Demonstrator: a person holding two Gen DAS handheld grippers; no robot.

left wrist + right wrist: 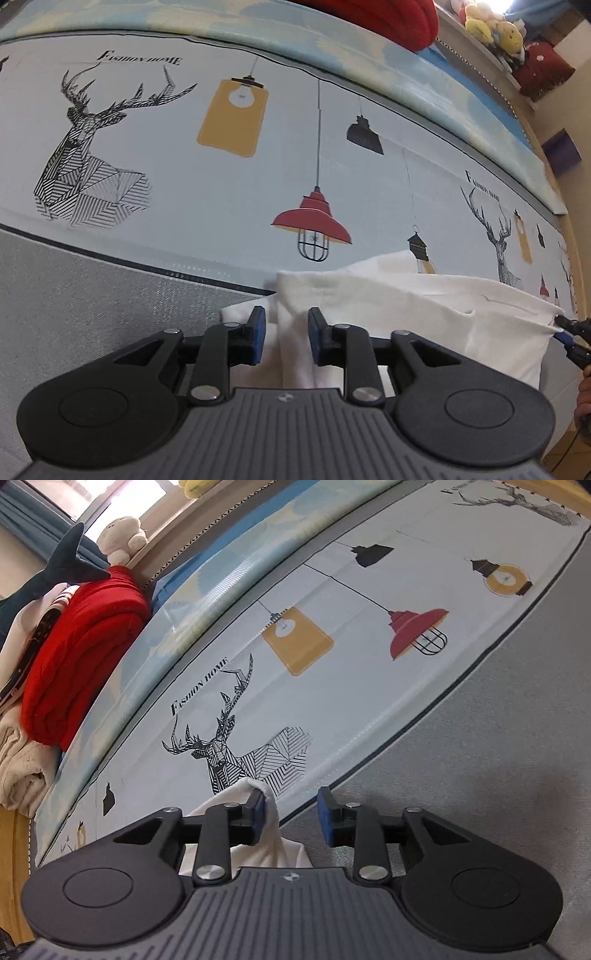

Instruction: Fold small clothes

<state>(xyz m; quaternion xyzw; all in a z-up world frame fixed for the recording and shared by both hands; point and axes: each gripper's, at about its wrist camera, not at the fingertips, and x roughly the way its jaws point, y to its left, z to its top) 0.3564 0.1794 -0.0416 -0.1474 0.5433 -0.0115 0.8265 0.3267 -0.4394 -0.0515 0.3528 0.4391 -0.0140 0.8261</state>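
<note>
- Starting at the left of my left wrist view, I see grey textured fabric (92, 288) covering the surface, and above it a pale printed sheet (221, 184) with a black line-drawn stag (85, 155), a yellow lamp (232, 118) and a red lamp (314, 221).
- My left gripper (284, 339) sits with its jaws parted to a moderate gap; white cloth lies under and between the blue pads (258, 332), but neither pad presses on it, so it grips nothing.
- The white garment (406, 306) lies just ahead of that gripper, on the sheet and the grey fabric, its top edge raised and stretching off to the right.
- At the far right edge of this view my right gripper (569, 332) shows as a small dark tip touching the garment's corner; from here I cannot tell its grip.
- In my right wrist view, far left, a folded red cloth (81, 657) is stacked beside cream clothes (22, 768), with soft toys (122, 535) on the ledge above.
- My right gripper (291, 816) has its jaws moderately apart.
- A corner of the white garment (255, 812) drapes over the left pad only; the right pad stands clear of it, over the grey fabric (480, 757).
</note>
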